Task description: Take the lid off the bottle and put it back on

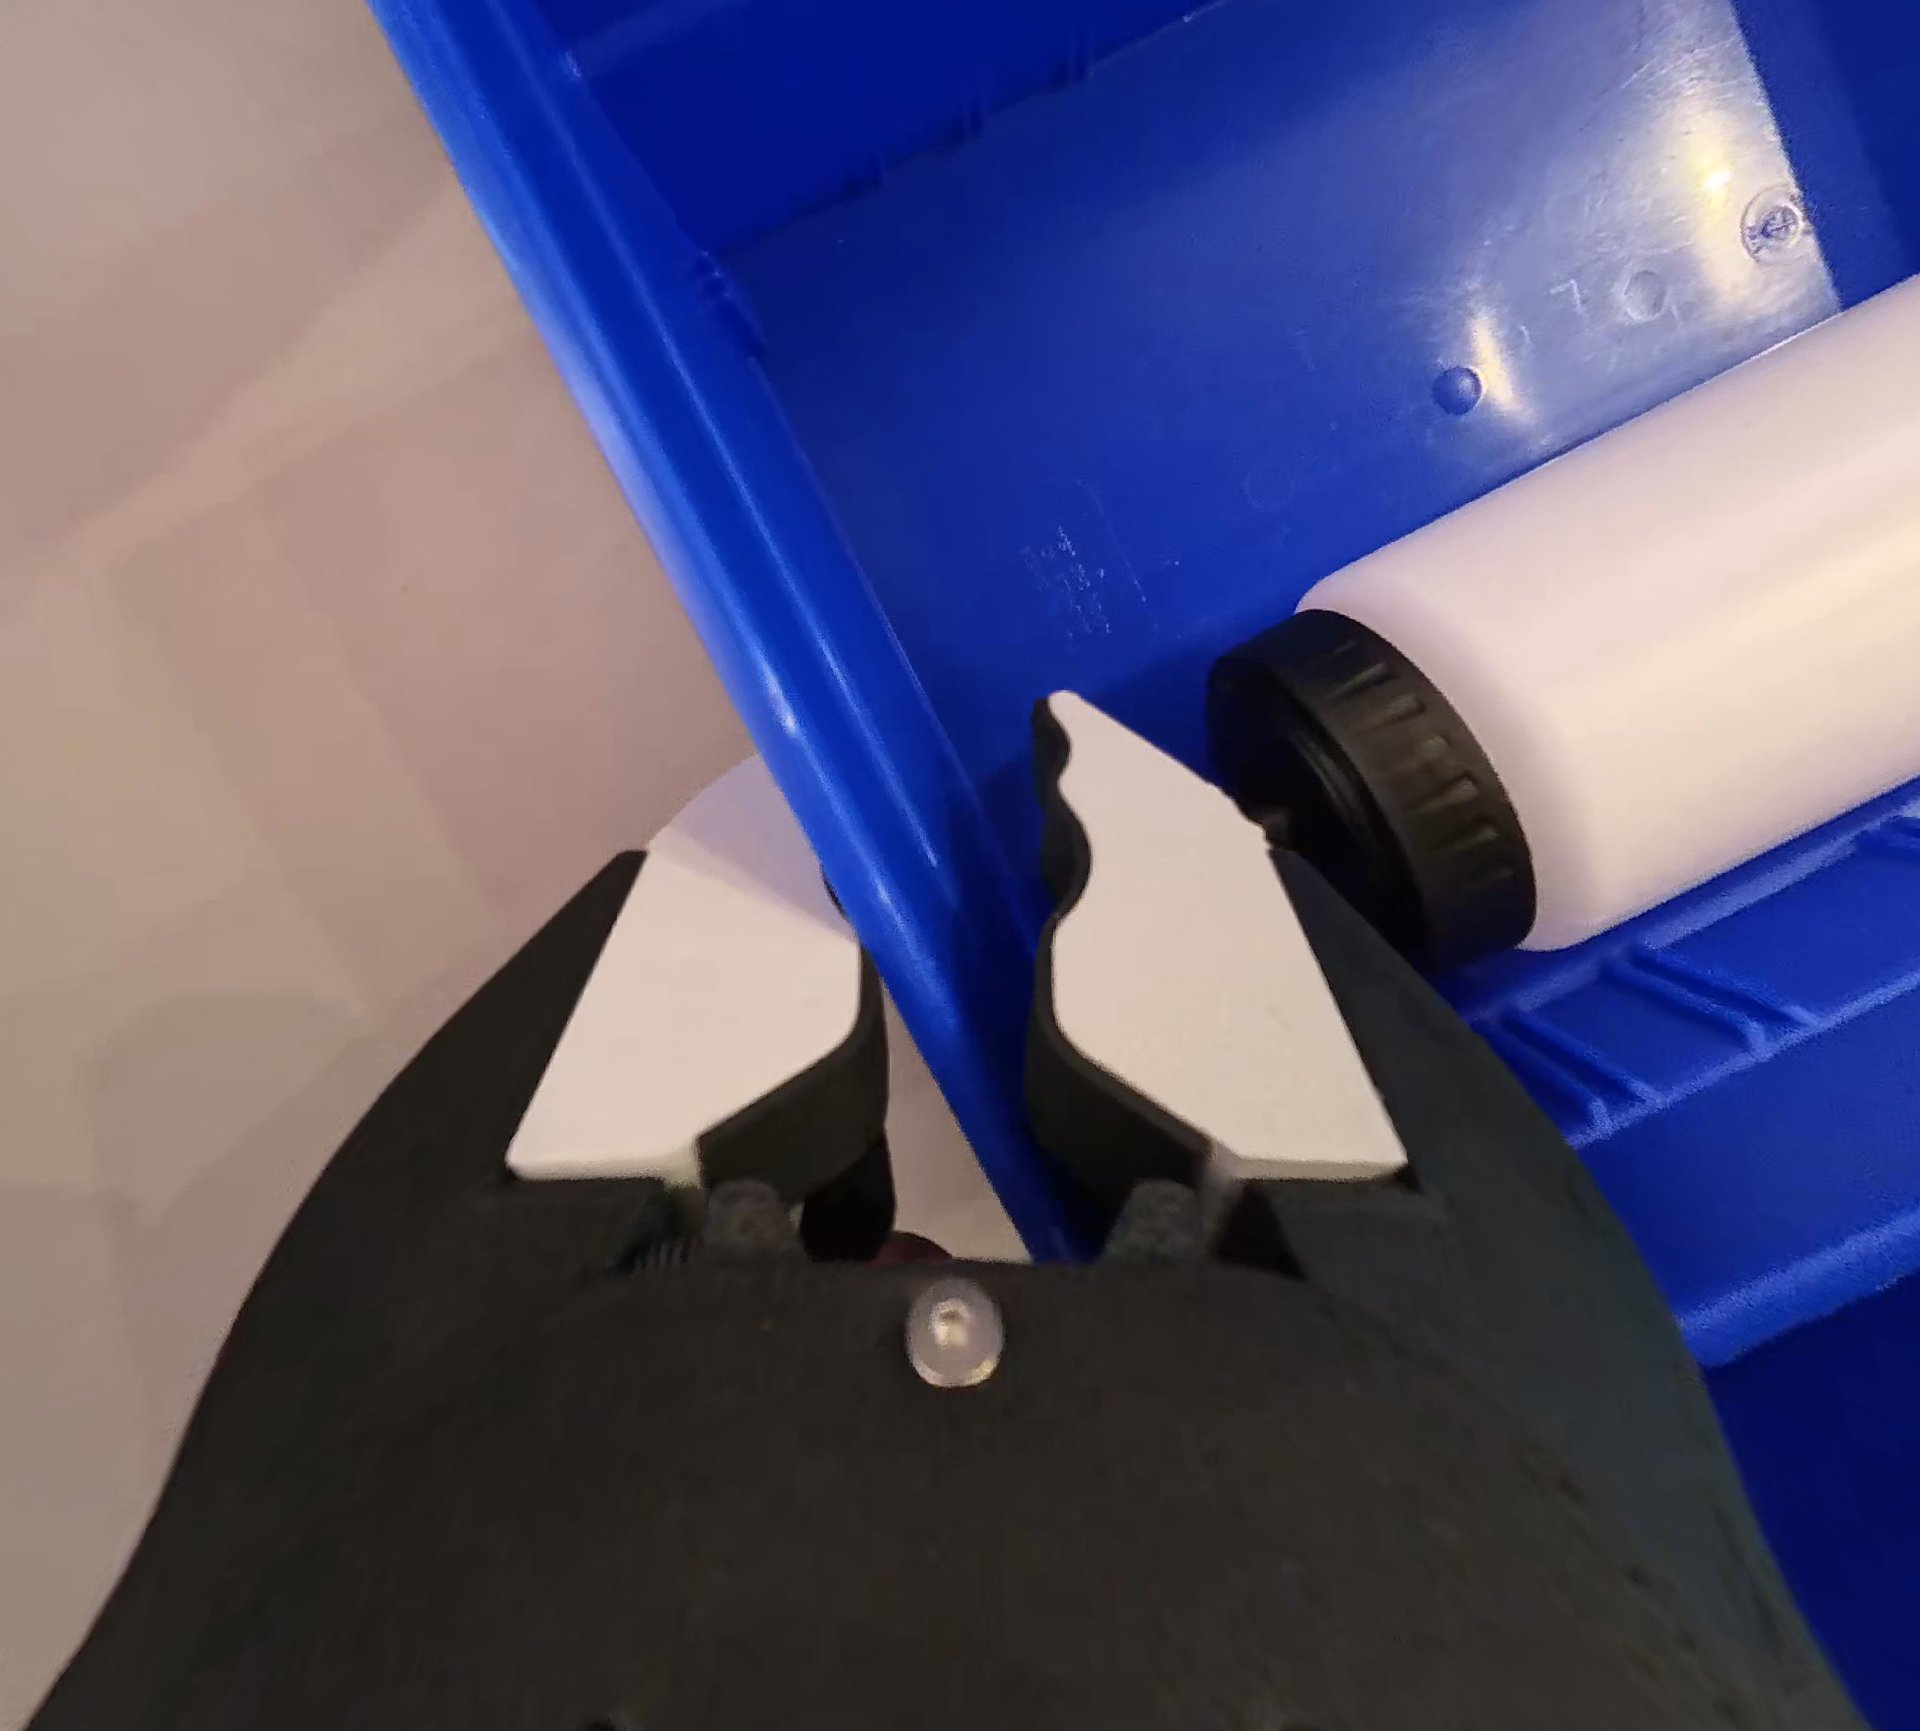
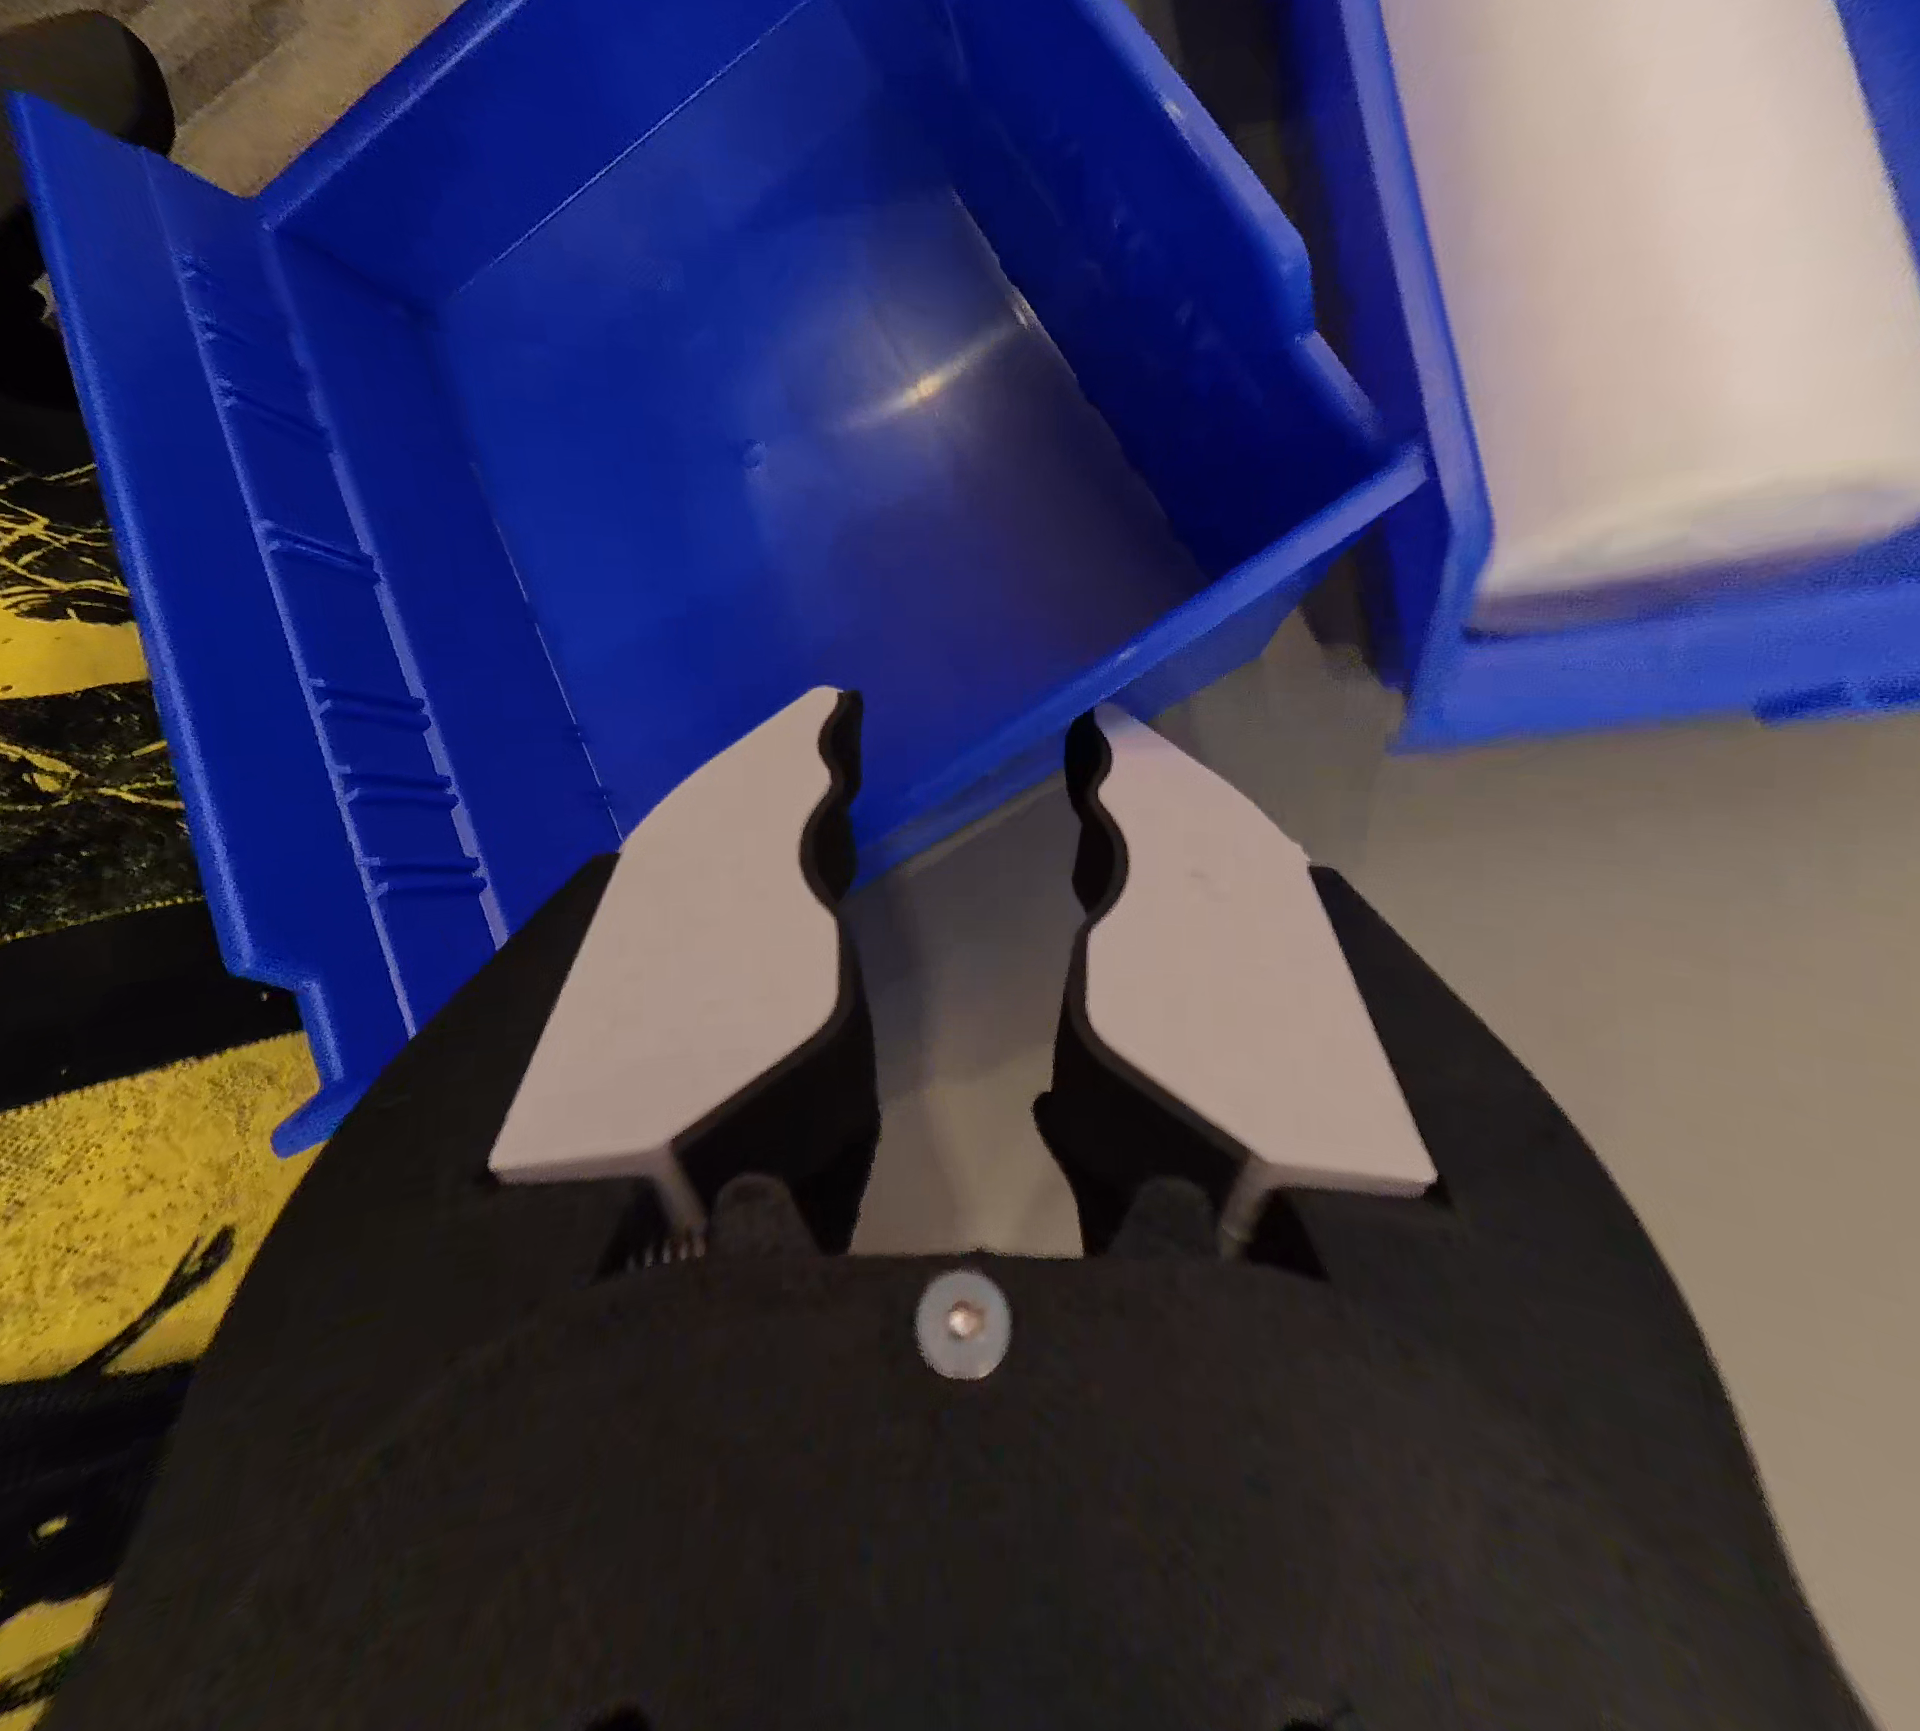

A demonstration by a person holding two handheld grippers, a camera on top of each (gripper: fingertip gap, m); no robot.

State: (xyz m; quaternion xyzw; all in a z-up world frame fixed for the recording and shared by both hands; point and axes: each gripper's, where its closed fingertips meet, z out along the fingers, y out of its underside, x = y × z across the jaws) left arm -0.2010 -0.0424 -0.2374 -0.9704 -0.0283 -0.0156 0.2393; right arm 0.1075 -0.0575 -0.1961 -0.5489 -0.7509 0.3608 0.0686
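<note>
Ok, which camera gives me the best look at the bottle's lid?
The left wrist view: the black ribbed lid shows clearly, on the white bottle lying in the blue bin. The right wrist view shows only the bottle's body, no lid.

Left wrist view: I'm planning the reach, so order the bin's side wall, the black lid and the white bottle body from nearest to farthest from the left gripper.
1. Bin's side wall: between the fingers of the left gripper.
2. Black lid: just right of the right finger.
3. White bottle body: farther right, lying in the bin.
</note>
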